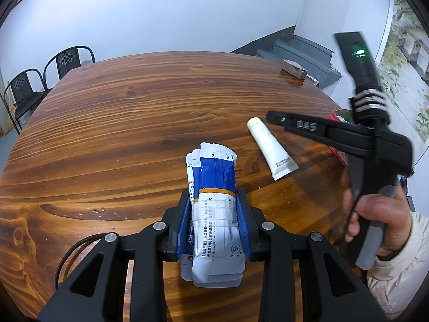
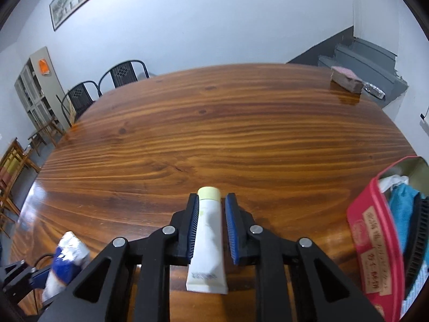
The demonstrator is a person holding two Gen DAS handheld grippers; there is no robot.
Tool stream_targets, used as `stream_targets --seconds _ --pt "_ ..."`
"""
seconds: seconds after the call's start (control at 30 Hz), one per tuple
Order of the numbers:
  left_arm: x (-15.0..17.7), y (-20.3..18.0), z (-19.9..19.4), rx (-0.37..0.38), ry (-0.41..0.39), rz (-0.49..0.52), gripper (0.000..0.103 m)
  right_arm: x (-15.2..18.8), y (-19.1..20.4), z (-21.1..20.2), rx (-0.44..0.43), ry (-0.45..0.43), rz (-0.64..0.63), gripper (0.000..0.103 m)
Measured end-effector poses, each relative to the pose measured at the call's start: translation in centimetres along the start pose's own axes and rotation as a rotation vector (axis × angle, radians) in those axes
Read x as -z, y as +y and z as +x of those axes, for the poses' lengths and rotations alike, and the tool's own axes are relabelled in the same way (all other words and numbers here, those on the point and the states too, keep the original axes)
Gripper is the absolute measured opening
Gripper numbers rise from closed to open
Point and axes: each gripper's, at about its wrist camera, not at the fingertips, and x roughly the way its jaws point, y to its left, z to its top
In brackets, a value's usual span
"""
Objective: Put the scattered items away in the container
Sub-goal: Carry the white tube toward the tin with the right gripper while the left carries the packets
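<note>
The right hand-held gripper (image 2: 211, 198), closed narrow, is clamping the white tube (image 2: 207, 241) lengthwise, cap forward, over the surface (image 2: 214, 123), with the open red tin (image 2: 364, 225) lying just to its right, while the left hand-held gripper (image 1: 213, 194) is pinching the sachet bundle (image 1: 214, 171) farther from that tin.

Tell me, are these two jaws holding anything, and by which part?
Yes, both. The left jaws clamp a bundle of sachets around its middle. The right jaws are closed on a tube along its body, cap at their tips.
</note>
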Motion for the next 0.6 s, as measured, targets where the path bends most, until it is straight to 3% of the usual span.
stream_targets --seconds 0.17,0.33,0.4,0.47,0.6 --pt "-0.1 -0.2 -0.3 0.007 -0.009 0.008 0.035 0.0 -0.4 -0.2 -0.005 0.007 0.011 0.023" --pt "-0.2 -0.2 -0.6 0.01 -0.015 0.004 0.035 0.2 -2.0 1.9 -0.073 0.089 0.111 0.023" --pt "-0.2 -0.3 -0.5 0.01 -0.012 0.003 0.035 0.3 -2.1 2.4 -0.062 0.087 0.112 0.034" --pt "-0.2 -0.3 -0.4 0.011 -0.01 0.005 0.035 0.2 -2.1 2.8 -0.038 0.084 0.11 0.058" --pt "-0.2 -0.2 -0.3 0.01 -0.006 0.007 0.035 0.1 -1.8 3.4 -0.007 0.08 0.083 0.064"
